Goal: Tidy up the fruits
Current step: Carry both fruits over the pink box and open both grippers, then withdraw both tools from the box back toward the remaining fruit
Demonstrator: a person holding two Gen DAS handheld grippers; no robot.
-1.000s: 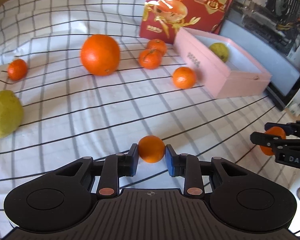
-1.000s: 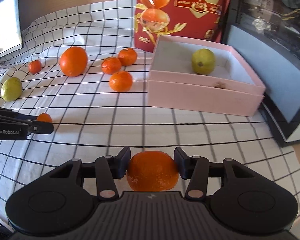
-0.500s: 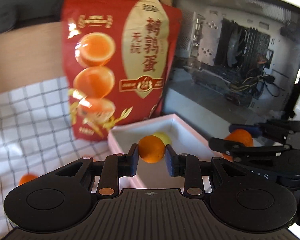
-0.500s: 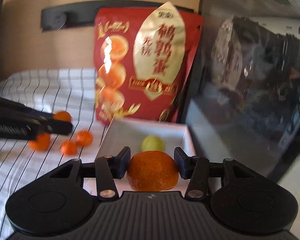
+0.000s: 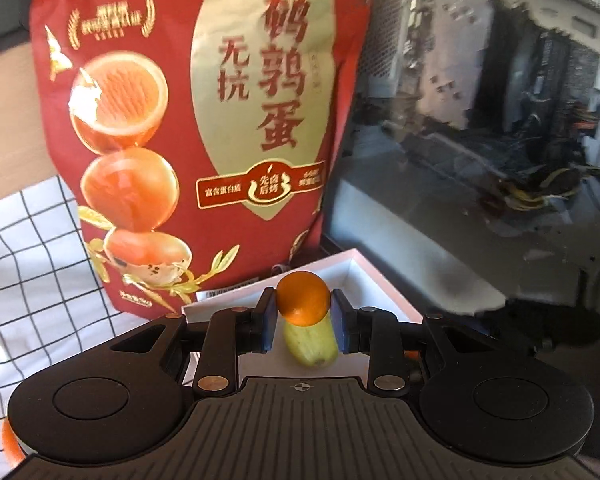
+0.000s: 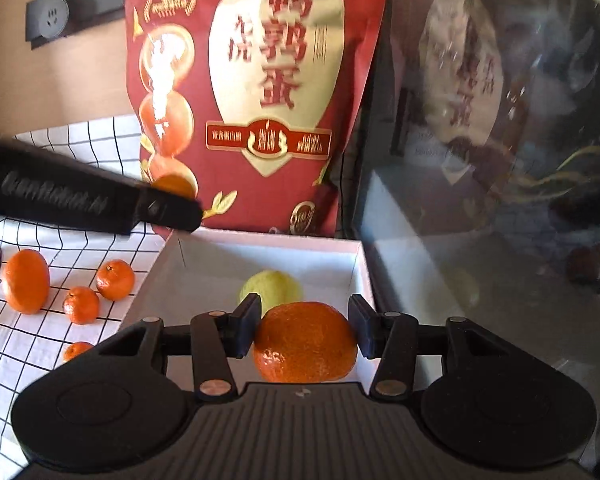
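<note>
Above the matte pink box [image 6: 188, 268] holding a smooth green fruit [image 6: 272, 290], the left gripper [image 5: 303, 312] clamps a small round mandarin [image 5: 303, 298]; the right gripper [image 6: 305, 330] clamps a dimpled, flattened orange [image 6: 305, 348].

Beige wall [image 6: 60, 80], black socket strip [image 6: 54, 20]

Left gripper [image 5: 303, 322]: matte black body with a ribbed central plate bearing a small crosshair mark, a round dished disc on either side, and copper-coloured rivets on the finger links; blue pads face inward. Right gripper [image 6: 304, 330]: same black build, ribbed plate, copper rivets. Seen side-on, the left one's arm carries pale, blurred lettering.
</note>
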